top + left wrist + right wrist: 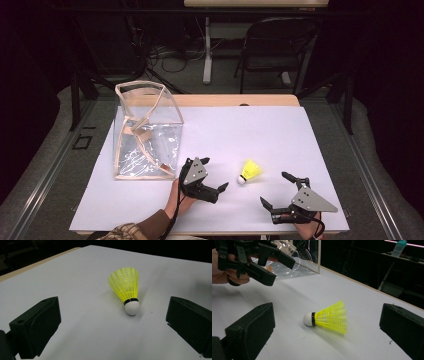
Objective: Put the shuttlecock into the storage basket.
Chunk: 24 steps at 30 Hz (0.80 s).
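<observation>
A yellow shuttlecock (249, 171) with a white cork lies on its side on the white table top (235, 130), cork toward the person. My left gripper (216, 173) is open just left of it, jaws pointing at it. The left gripper view has the shuttlecock (126, 287) a little ahead of the wide jaws of the left gripper (113, 326), cork nearest. My right gripper (274, 188) is open to the shuttlecock's lower right. In the right gripper view the shuttlecock (329, 318) lies between the spread jaws of the right gripper (327, 331), untouched, and the left gripper (279, 271) hangs beyond.
A clear plastic bag (147, 131) with beige trim stands open at the table's left, close behind my left hand. The same bag (294, 257) appears in the right gripper view. A dark folding chair (280, 45) and cables are on the floor past the far edge.
</observation>
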Tool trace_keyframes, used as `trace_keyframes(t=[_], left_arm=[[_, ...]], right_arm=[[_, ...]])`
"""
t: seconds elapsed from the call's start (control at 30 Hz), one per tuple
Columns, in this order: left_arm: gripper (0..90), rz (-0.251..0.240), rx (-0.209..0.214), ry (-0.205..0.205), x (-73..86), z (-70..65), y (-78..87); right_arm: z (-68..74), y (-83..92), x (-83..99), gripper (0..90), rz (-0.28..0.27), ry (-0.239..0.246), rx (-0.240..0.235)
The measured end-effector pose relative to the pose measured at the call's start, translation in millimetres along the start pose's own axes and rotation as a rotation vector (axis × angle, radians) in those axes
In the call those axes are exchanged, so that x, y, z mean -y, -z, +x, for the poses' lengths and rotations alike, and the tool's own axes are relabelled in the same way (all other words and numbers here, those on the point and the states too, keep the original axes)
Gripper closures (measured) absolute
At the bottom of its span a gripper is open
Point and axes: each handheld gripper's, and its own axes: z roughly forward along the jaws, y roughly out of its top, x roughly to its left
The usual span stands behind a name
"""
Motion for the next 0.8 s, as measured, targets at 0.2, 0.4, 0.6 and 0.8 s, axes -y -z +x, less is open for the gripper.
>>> trace_keyframes(t=[0.2,0.4,0.6,0.8], left_arm=[[0.0,0.011,0.007,0.001,-3.6,-3.3,-5.7],[0.0,0.032,0.015,0.002,-7.0,-7.8,-13.6],[0.0,0.061,0.030,0.000,-10.0,-13.1,-23.0],[0.0,0.090,0.041,0.003,-13.9,-19.4,-33.4]], right_arm=[[-0.1,0.1,0.0,0.0,0.000,0.000,0.001],[0.0,0.1,0.0,0.0,0.000,0.000,0.001],[-0.2,0.4,0.1,0.0,-0.001,-0.002,0.002],[-0.5,0.7,0.2,0.0,0.001,-0.001,0.004]])
